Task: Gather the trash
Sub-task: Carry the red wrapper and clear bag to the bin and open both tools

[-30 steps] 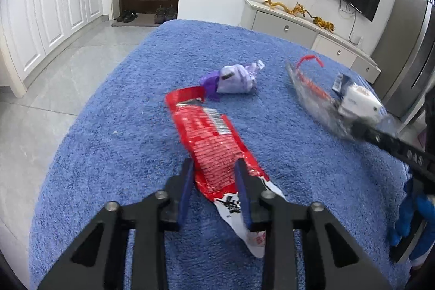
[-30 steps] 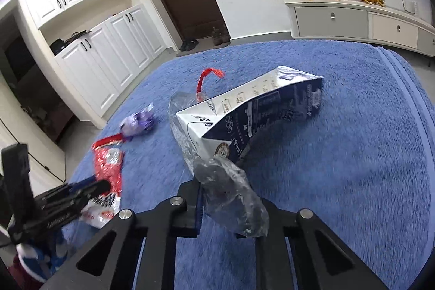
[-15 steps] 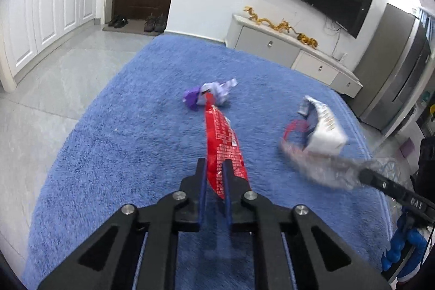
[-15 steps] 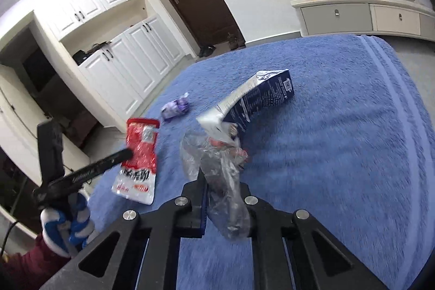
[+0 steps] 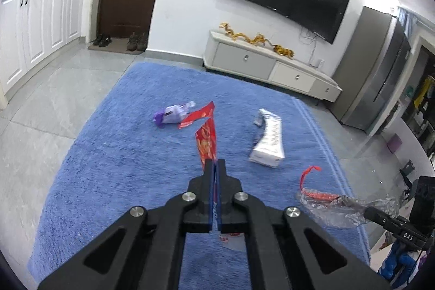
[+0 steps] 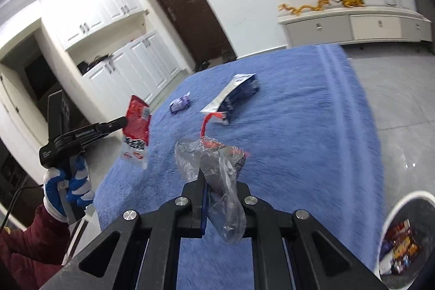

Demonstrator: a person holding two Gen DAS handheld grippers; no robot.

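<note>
A white bin [image 6: 391,211] stands on the grey tiled floor [image 6: 402,110] at the lower right of the right wrist view. It holds several crumpled packets in red, orange and white; individual items cannot be told apart.

The left hand-held gripper [image 5: 214,167] is closed on a red snack wrapper [image 5: 207,143], pinched near one end. The wrapper is lifted clear of the blue rug [image 5: 130,154]; its red printed length projects beyond the fingertips and a white printed end hangs below them. The right wrist view shows the same wrapper as a flat, glossy foil pouch.

The right hand-held gripper [image 6: 217,178] is clamped on a clear plastic bag [image 6: 217,167], thin, crinkled and translucent, with a red drawstring loop [image 6: 208,121] rising from it. The bag is also held above the rug.

Two items lie on the rug, well apart from both grippers: a crushed purple wrapper [image 5: 174,114] and a flattened white-and-navy carton [image 5: 267,143], the carton to the right of the wrapper in the left wrist view. The rug is a deep-pile, towel-like fabric with paler stripes along one edge.

A person's hand in a blue-and-white glove [image 6: 68,189] holds the left unit's handle.
</note>
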